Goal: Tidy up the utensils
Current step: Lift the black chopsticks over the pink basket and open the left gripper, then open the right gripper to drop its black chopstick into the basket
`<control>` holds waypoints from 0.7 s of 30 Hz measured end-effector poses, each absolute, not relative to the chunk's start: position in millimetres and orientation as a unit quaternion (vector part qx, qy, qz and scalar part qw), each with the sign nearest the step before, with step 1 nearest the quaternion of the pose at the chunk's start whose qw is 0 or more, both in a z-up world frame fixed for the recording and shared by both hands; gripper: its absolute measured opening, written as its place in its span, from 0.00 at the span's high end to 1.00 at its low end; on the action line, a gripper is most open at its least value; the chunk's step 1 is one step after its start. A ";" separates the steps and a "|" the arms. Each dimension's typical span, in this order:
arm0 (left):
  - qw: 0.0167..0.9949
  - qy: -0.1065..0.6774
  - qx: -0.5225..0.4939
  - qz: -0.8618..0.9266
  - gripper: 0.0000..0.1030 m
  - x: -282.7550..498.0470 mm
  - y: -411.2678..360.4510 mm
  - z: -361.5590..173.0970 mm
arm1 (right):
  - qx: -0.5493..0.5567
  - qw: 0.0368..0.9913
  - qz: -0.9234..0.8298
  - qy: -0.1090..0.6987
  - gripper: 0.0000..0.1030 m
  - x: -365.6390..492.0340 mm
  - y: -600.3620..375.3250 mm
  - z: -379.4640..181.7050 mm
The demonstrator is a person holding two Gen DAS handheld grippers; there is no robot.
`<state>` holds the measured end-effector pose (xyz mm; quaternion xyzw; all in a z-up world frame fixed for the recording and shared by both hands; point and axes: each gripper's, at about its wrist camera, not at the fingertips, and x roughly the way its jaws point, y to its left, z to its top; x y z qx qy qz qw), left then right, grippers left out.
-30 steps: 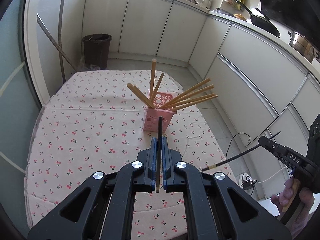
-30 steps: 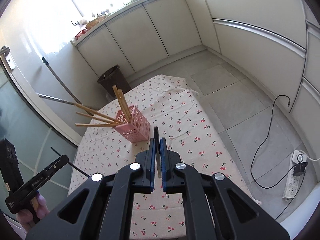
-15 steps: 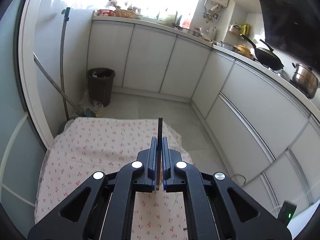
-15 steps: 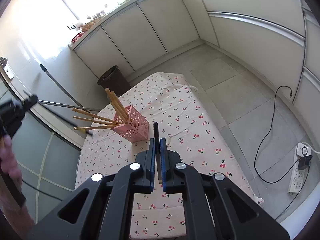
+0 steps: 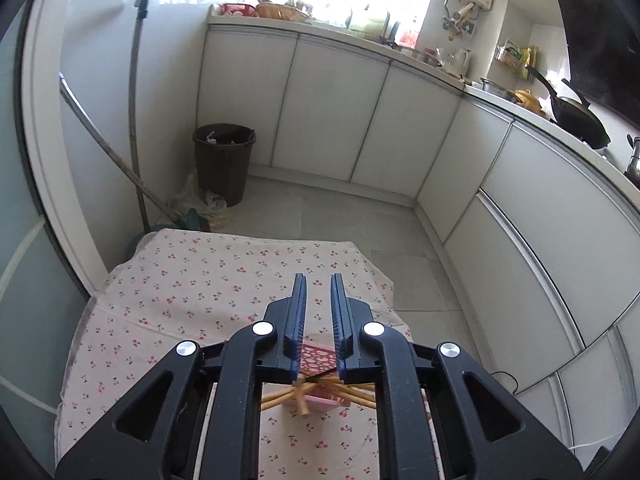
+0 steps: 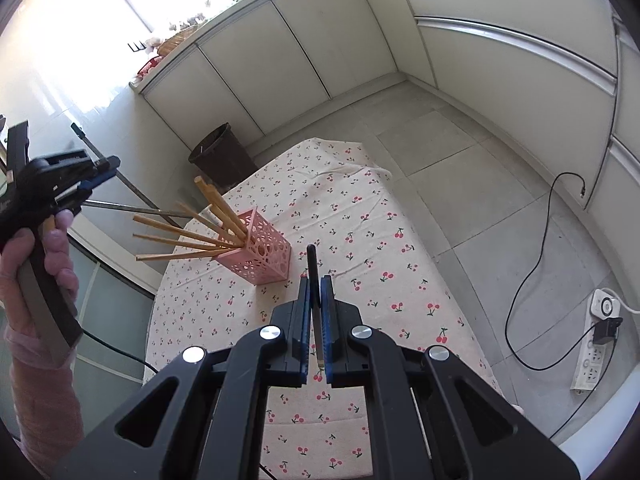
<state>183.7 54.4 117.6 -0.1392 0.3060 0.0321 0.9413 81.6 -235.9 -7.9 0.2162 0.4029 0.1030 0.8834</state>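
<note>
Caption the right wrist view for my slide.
Right gripper holds a dark chopstick near the pink holder of wooden chopsticks.

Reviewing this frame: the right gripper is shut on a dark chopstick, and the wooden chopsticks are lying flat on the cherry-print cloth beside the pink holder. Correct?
Not quite. The wooden chopsticks are not flat on the cloth; they stand fanned out in the pink holder, as the right wrist view shows. The right gripper is indeed shut on a dark chopstick.
</note>
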 end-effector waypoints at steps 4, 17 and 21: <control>0.945 0.283 -0.163 0.030 0.85 155.8 71.7 121.7 | 0.211 0.891 0.114 0.385 0.95 81.5 -227.7 16.3; 0.939 0.268 -0.211 0.034 0.79 111.1 118.4 103.1 | 0.206 0.926 0.160 0.274 0.95 108.5 -193.8 162.4; 0.935 0.272 -0.225 0.034 0.77 111.6 128.2 100.7 | 0.201 0.929 0.158 0.266 0.95 128.1 -177.1 178.9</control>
